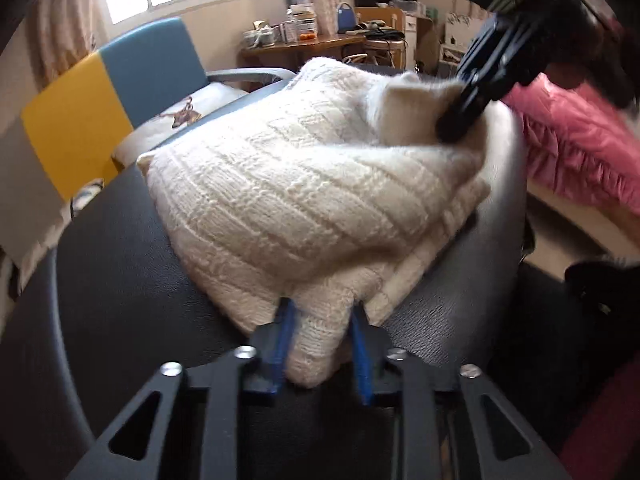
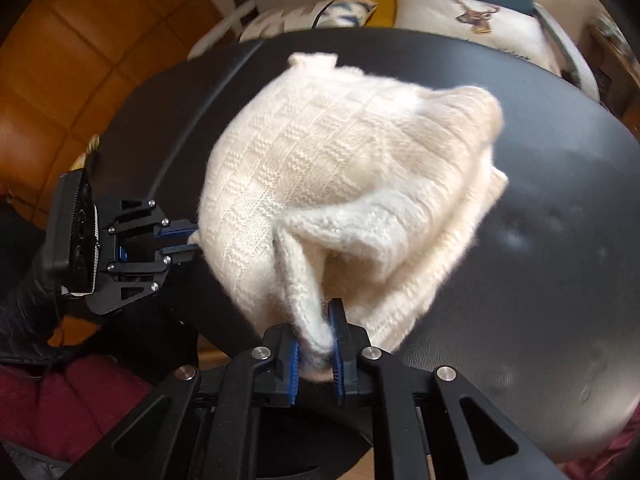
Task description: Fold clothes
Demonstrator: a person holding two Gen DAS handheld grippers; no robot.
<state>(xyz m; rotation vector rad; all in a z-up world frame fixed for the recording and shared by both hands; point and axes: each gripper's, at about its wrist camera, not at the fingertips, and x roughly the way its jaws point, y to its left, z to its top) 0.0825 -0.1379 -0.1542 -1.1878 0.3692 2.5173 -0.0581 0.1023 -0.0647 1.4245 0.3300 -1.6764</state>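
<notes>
1. Left wrist view: our left gripper (image 1: 320, 344) is pinched on a corner of the cream knit sweater (image 1: 304, 192), right at the near edge of the round black table (image 1: 120, 280). The sweater sits bunched across the middle of the table. Our right gripper (image 1: 460, 120) bites into a raised flap toward the far right edge. For a clean fold, we'd say carry both corners at the same height and pace, so the thick knit doesn't sag or twist.

2. Right wrist view: the right gripper (image 2: 316, 356) is clamped on a pulled-up fold at the near edge, and the left gripper (image 2: 184, 240) grips the sweater's left side. Keep the cloth lightly taut between them.

3. Hard to make out: everything's motion-blurred, we can't tell sleeves from hem, and the layers underneath are hidden.
</notes>
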